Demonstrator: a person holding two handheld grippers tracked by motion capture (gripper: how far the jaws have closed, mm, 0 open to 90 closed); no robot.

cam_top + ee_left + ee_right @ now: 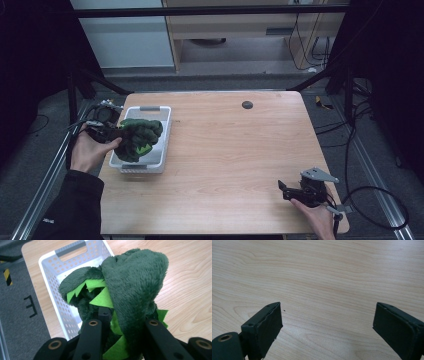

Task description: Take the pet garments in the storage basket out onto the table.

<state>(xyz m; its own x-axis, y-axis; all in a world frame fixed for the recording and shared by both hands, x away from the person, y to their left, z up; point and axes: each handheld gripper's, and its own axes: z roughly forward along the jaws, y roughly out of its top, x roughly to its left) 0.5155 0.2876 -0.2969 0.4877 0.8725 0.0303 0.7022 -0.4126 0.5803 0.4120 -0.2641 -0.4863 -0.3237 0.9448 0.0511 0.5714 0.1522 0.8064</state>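
Observation:
A dark green plush toy [139,137] with bright green felt spikes hangs over a white perforated basket [163,131] at the table's left side. My left gripper [116,133] is shut on the plush toy [130,290], whose fabric bulges up between the two black jaws. Below it in the left gripper view lies the basket [53,272], holed walls and grey handle showing. My right gripper [283,189] rests low over the wooden table near the front right corner. Its jaws stand wide open above bare wood [327,285] with nothing between them.
The wooden table [235,145] has a small dark round mark [247,104] near its far edge. Metal rails run along both sides of the table, and cables lie on the floor at the right. Grey floor with a yellow-black tape strip [8,276] lies beyond the basket.

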